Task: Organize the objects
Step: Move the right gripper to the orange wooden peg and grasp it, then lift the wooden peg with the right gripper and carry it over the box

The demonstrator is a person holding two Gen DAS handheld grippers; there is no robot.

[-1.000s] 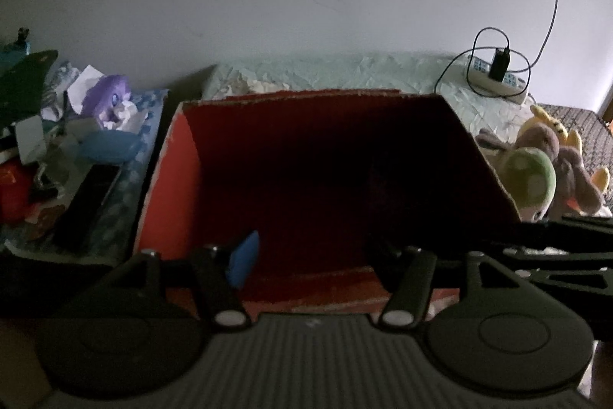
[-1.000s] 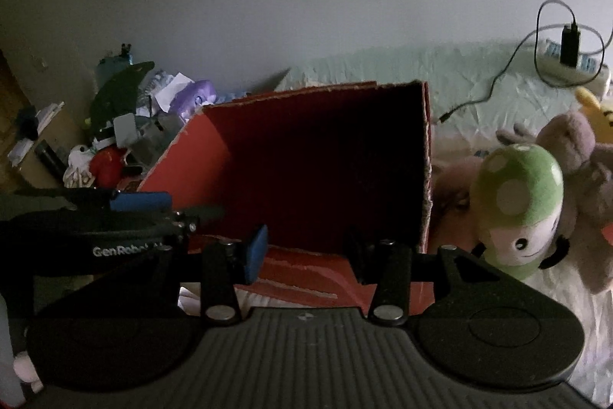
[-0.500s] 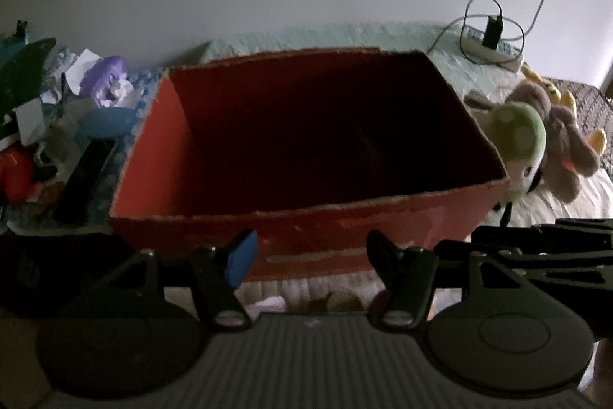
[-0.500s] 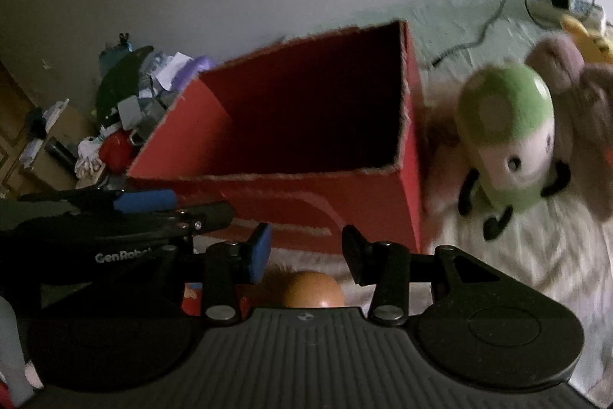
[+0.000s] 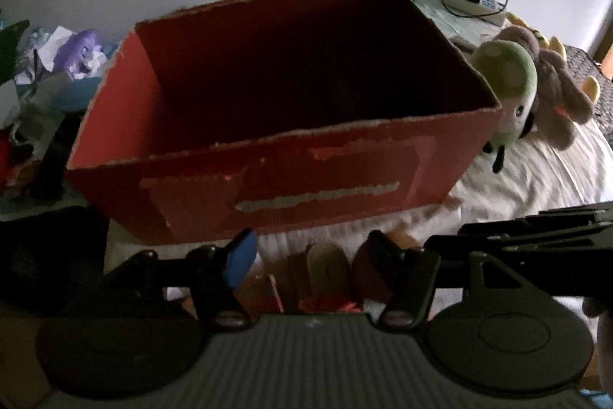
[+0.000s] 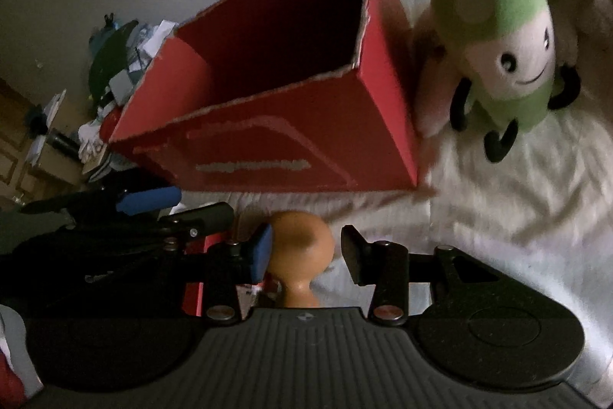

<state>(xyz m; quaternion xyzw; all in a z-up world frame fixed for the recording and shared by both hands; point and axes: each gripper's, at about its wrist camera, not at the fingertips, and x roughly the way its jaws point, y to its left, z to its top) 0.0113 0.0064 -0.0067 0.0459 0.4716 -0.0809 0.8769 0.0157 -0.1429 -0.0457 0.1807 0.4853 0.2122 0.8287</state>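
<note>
Both cameras now sit farther back from the red cardboard box [image 5: 283, 140] than a second ago: in the left wrist view its torn front wall, once hidden below the fingers, fills the frame's middle. In the right wrist view the box [image 6: 276, 110] leans toward upper left, and the green mushroom plush [image 6: 502, 41] looms larger at upper right. An orange rounded wooden object [image 6: 300, 248] newly shows at bottom centre, between the spread fingers of the right gripper [image 6: 306, 250].
</note>
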